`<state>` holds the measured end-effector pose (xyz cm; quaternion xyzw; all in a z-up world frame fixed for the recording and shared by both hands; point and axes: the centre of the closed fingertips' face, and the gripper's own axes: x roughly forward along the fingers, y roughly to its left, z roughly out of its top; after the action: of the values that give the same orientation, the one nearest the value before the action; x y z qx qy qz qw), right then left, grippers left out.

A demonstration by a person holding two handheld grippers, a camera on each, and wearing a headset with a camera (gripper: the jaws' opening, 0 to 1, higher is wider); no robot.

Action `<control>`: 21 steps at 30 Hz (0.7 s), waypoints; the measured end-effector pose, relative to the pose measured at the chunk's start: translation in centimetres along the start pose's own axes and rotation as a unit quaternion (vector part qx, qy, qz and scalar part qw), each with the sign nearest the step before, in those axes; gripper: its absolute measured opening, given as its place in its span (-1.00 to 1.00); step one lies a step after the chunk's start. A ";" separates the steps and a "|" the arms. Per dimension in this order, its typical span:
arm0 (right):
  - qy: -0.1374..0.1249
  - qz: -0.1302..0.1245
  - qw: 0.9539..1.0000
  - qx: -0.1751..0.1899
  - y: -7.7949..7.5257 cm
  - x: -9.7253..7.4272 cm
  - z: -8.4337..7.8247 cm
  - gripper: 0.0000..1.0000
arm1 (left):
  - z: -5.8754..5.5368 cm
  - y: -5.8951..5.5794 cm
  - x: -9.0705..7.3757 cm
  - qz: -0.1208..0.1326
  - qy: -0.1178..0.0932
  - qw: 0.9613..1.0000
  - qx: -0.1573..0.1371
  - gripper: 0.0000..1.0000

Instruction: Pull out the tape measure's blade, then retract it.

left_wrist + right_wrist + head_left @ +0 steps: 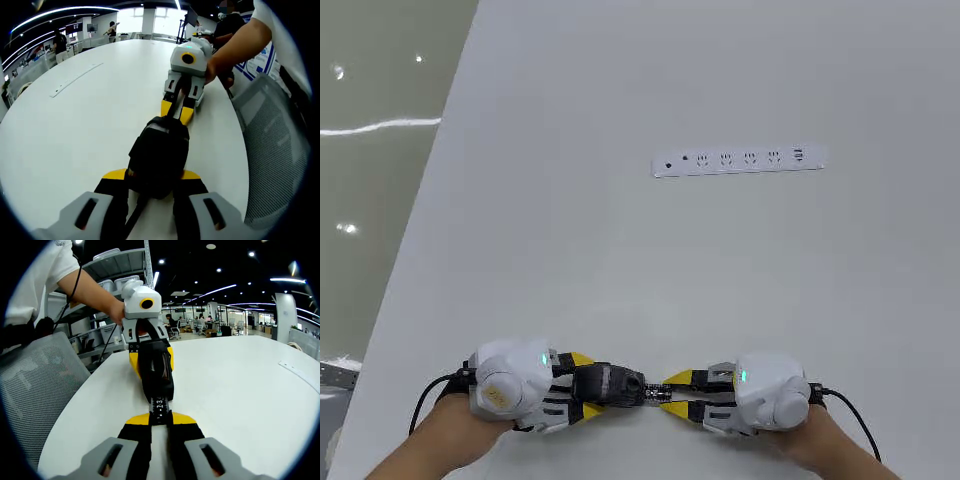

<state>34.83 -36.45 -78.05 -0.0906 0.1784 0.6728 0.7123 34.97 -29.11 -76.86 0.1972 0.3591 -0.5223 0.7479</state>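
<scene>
Black tape measure (610,384) clamped in the left gripper (586,384), directly ahead of the right gripper (672,392), which pinches its short exposed blade (159,407); pull-out apparently starting, next needs steady separation.

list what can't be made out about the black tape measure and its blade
- Tip of the numbered tape blade: right gripper view, pinched between the right gripper jaws.
- Its markings: head view, too small.
- Most of its pulled-out stretch: left gripper view, blocked by the black plastic tape measure case clamped in the left gripper.
</scene>
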 end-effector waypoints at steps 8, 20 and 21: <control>-0.001 -0.006 1.000 0.000 -0.1 -0.4 -0.2 -0.78 | -0.1 0.0 0.0 0.000 0.001 1.000 -0.002 -0.39; -0.001 -0.010 1.000 0.002 -0.1 -1.3 -0.2 -0.78 | 0.1 0.0 0.0 0.001 0.000 1.000 -0.005 -0.39; -0.002 -0.010 1.000 0.002 -0.1 -1.3 -0.3 -0.78 | 0.1 0.0 0.0 0.001 -0.001 1.000 -0.005 -0.39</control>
<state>34.86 -37.78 -77.80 -0.0900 0.1774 0.6652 0.7196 34.98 -29.20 -76.82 0.1937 0.3607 -0.5198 0.7498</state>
